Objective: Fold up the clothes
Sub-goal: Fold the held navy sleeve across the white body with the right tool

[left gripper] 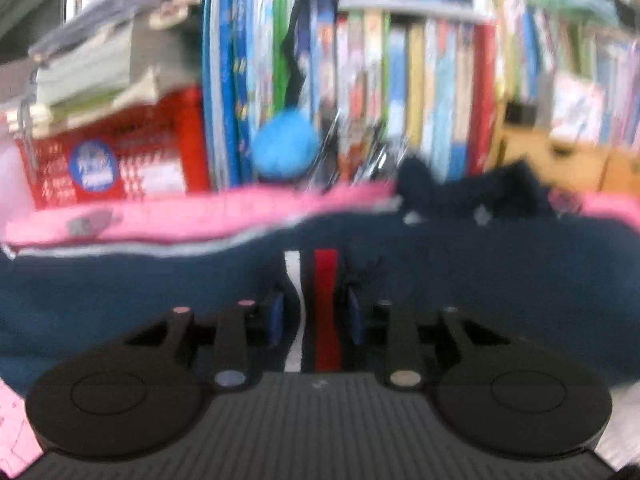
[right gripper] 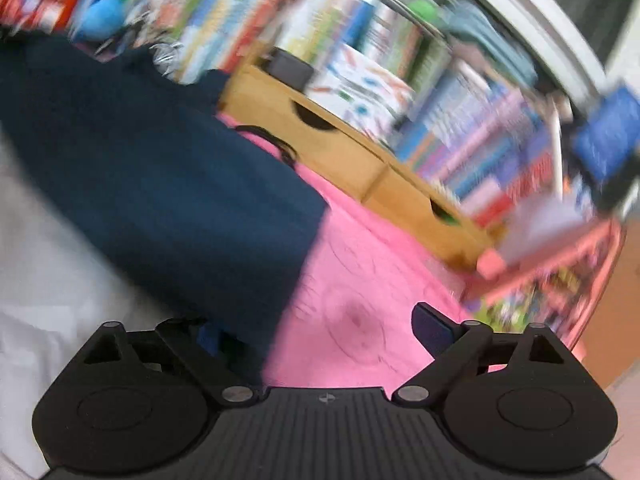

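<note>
Left wrist view: whole frame motion-blurred; book spines [left gripper: 400, 92] across the top unreadable, a red box [left gripper: 120, 152] at upper left only partly legible. The navy garment [left gripper: 120, 304] fills the middle band, cut off at both side edges, lying on a pink cover [left gripper: 180, 216] that shows behind it. Left gripper [left gripper: 316, 316] at lower centre: jaws narrowed, with a fold of the garment carrying a white and red stripe [left gripper: 326, 304] standing between the blue pads [left gripper: 276, 318]. Blur hides whether the pads actually press the fabric (cannot tell grip from near-grip). The gripper points slightly down at the cloth.

Right wrist view: heavier blur, scene tilted. The garment [right gripper: 160, 184] runs from upper left to lower centre, its edge ending on the cover [right gripper: 360, 280]; white fabric [right gripper: 48, 280] at lower left. Right gripper [right gripper: 320, 332]: jaws spread wide. Left pad [right gripper: 208, 338] is half hidden at the garment's edge, right pad [right gripper: 432, 328] over pink; nothing clamped. Wooden drawers [right gripper: 340, 148] and books [right gripper: 480, 152] cross the upper right, detail lost.
</note>
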A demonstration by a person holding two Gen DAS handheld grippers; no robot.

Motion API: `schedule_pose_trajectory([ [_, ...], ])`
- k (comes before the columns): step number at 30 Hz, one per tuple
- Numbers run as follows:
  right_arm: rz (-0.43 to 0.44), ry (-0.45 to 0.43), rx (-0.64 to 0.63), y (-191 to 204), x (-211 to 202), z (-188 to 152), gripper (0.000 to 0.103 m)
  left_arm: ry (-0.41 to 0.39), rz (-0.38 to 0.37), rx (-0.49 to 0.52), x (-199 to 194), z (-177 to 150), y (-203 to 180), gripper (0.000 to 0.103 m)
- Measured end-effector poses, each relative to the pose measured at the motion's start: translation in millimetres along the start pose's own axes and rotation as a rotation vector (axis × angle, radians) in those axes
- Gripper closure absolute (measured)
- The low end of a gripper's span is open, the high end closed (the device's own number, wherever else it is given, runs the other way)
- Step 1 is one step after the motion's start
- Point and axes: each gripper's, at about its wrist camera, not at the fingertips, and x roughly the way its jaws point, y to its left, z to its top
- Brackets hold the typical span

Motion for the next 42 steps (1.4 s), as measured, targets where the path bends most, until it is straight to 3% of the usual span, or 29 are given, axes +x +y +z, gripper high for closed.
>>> schedule_pose_trajectory([
  [2,0.036,0.024,0.053,-11.0,1.6,-1.2,0.005,0.013,-0.020,-0.039,3.5,0.2,7.0,0.062],
  [5,0.105,0.030,0.069,-12.2,-8.1,2.1,0.009,0.022,-0.020,-0.019,5.5,0.0,4.3,0.057],
  [8,0.301,-0.017,0.141,-12.2,-31.4,13.5,0.009,0.043,-0.030,0.000,9.3,1.2,1.4,0.049],
  [11,0.492,-0.061,0.289,-4.9,-42.2,34.8,0.007,0.045,-0.026,0.008,8.5,1.0,-1.2,0.048],
  [13,0.555,-0.045,0.380,19.7,-35.0,53.8,0.009,0.048,-0.023,0.002,9.2,1.3,-0.5,0.045],
  [15,0.540,-0.011,0.401,52.9,-20.7,71.6,0.021,0.053,-0.023,-0.013,10.4,1.7,1.7,0.041],
  [18,0.451,0.057,0.343,88.4,0.4,83.0,0.031,0.055,-0.024,-0.026,10.8,1.7,4.2,0.038],
  [20,0.393,0.087,0.298,95.6,8.8,79.0,0.029,0.056,-0.020,-0.023,11.1,1.8,3.5,0.037],
  [23,0.288,0.058,0.214,77.2,5.9,62.0,0.025,0.059,-0.030,-0.025,12.2,2.1,3.9,0.032],
  [26,0.038,0.040,0.043,58.0,10.0,48.6,0.014,0.067,-0.064,-0.011,14.0,2.2,2.4,0.018],
  [29,-0.140,0.103,-0.065,41.1,19.2,44.8,0.017,0.073,-0.080,0.001,15.0,1.9,1.2,0.015],
  [30,-0.162,0.097,-0.081,40.5,17.7,48.6,0.022,0.073,-0.084,-0.002,15.1,1.8,1.7,0.015],
  [32,-0.158,0.051,-0.088,45.5,9.1,62.4,0.022,0.072,-0.091,-0.009,15.2,1.8,2.7,0.014],
  [33,-0.105,0.024,-0.059,48.8,7.6,72.4,0.020,0.072,-0.094,-0.011,15.1,1.9,2.7,0.014],
  [35,0.100,-0.001,0.072,56.2,10.1,93.8,0.018,0.069,-0.107,-0.020,14.6,1.9,4.5,0.013],
  [38,0.353,0.014,0.268,71.2,30.9,117.4,0.017,0.067,-0.122,-0.025,14.0,1.5,6.4,0.012],
  [40,0.413,0.053,0.357,76.5,54.3,121.4,0.018,0.066,-0.126,-0.021,13.0,0.8,6.9,0.012],
  [42,0.380,0.098,0.403,70.8,79.9,114.5,0.019,0.067,-0.132,-0.019,12.6,0.3,7.5,0.010],
])
